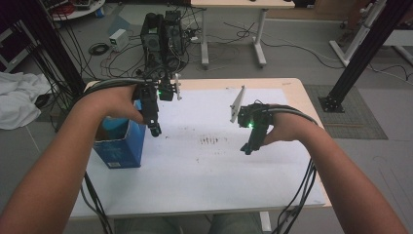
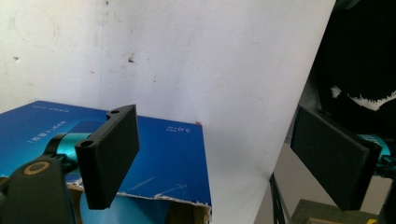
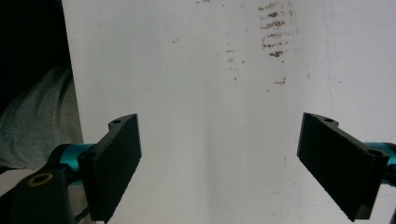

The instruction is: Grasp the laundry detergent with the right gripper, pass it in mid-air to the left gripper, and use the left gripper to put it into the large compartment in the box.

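Two hands hold a gripper each above a white sheet on the table (image 1: 204, 165). My left gripper (image 1: 155, 129) hangs beside the upper right corner of an open blue cardboard box (image 1: 119, 146), jaws pointing down. In the left gripper view the gripper (image 2: 219, 161) stands open, nothing between its pads, with the blue box (image 2: 173, 158) under its left jaw. My right gripper (image 1: 248, 148) hovers over the right part of the sheet. Its jaws (image 3: 233, 168) are wide apart over bare white paper.
Dark smudges (image 1: 213, 141) mark the middle of the sheet. Cables trail off both grippers to the table's front and left edges. On the floor behind the table stand a computer tower (image 1: 163, 36), a second table's legs (image 1: 231, 39) and a black frame post (image 1: 360, 58). White cloth (image 1: 17, 100) lies at the left.
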Demonstrator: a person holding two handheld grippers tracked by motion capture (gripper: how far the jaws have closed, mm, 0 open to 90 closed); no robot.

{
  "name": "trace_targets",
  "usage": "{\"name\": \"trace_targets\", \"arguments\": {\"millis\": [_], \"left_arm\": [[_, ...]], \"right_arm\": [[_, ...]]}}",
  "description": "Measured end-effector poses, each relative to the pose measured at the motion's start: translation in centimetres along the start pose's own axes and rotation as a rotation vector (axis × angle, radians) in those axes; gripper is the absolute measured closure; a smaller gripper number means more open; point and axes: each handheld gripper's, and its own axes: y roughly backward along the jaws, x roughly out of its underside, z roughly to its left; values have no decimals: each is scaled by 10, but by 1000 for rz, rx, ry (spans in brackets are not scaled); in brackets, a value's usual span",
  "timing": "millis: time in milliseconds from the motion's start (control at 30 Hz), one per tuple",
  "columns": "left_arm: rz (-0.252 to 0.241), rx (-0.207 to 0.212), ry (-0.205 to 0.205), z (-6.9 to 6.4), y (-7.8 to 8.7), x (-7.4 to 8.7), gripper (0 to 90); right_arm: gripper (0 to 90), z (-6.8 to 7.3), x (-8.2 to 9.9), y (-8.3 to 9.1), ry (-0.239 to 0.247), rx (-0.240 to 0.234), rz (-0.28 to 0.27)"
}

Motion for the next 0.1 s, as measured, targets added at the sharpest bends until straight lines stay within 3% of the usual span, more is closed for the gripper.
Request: {"name": "trace_targets", "arguments": {"millis": [33,100], "left_arm": [[-1,6,2,1,0,1,156],[2,7,0,1,-1,2,156]], "right_arm": [[129,2,-1,0,-32,-9,-11],[129,-1,-1,1,-6,-5,0]]}}
